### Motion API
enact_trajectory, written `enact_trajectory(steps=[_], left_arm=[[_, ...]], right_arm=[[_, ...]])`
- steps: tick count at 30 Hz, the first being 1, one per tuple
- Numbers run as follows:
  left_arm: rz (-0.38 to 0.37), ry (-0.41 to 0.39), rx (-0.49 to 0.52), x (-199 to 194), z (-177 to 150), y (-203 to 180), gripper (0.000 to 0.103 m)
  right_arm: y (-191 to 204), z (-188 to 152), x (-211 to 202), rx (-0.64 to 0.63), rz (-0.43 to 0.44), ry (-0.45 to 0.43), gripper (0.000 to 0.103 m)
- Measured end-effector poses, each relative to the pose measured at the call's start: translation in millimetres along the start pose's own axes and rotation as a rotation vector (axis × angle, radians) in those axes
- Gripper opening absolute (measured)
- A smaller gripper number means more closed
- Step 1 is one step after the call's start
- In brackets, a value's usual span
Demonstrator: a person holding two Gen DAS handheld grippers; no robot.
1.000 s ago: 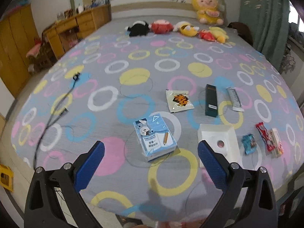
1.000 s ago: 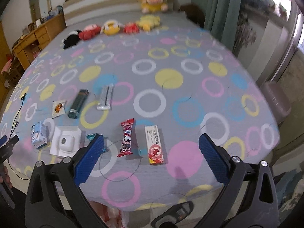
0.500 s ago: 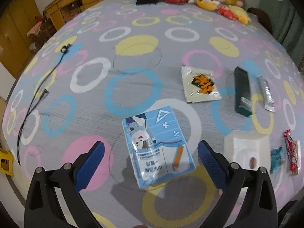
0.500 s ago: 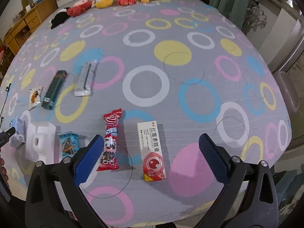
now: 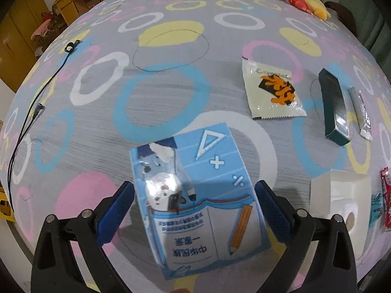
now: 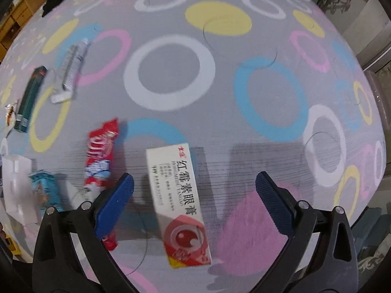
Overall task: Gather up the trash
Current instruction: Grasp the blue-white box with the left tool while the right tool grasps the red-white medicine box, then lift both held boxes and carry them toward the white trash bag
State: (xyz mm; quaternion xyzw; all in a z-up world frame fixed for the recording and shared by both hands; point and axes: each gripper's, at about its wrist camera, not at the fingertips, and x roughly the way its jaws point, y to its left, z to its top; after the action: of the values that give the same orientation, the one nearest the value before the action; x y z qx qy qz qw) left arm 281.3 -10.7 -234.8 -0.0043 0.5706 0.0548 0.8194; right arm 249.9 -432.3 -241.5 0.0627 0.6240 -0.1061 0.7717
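Blurring red wrapper [image 6: 100, 161], lower end behind right gripper [image 6: 194, 191]

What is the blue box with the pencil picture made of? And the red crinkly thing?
The blue box looks like thin printed cardboard with a glossy coat: flat faces, sharp folded edges, and a bright glare patch. The red wrapper looks like shiny plastic film: it is wrinkled, with a crimped end and glints, though blur hides detail.

Blue cartoon carton [image 5: 198, 195] lies flat on bedspread, w/ white tray [image 5: 339, 200], dark green box [image 5: 334, 108], silver wrapper [image 5: 360, 112] and orange-print sachet [image 5: 272, 92] to its right. White-red medicine box [image 6: 179, 202] lies flat, red wrapper [image 6: 101, 156] just left; small teal packet [image 6: 45, 190] is blurred, prob. crumpled.
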Motion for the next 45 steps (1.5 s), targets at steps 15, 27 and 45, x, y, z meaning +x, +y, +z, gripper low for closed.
enact_trajectory(steps=[15, 27, 45], left_arm=[[-0.045, -0.028, 0.026, -7.6, -11.4, -5.4, 0.068], [-0.073, -0.082, 0.028, -34.0, -11.9, 4.0, 0.065], [-0.112, -0.218, 0.038, -148.3, -37.8, 27.9, 0.065]], right_arm=[[-3.8, -6.4, 7.0, -0.020, 0.036, -0.020, 0.033], [12.3, -17.3, -24.0, -0.023, 0.018, -0.080, 0.032], [21.3, -49.2, -152.2, -0.040, 0.095, -0.268, 0.032]])
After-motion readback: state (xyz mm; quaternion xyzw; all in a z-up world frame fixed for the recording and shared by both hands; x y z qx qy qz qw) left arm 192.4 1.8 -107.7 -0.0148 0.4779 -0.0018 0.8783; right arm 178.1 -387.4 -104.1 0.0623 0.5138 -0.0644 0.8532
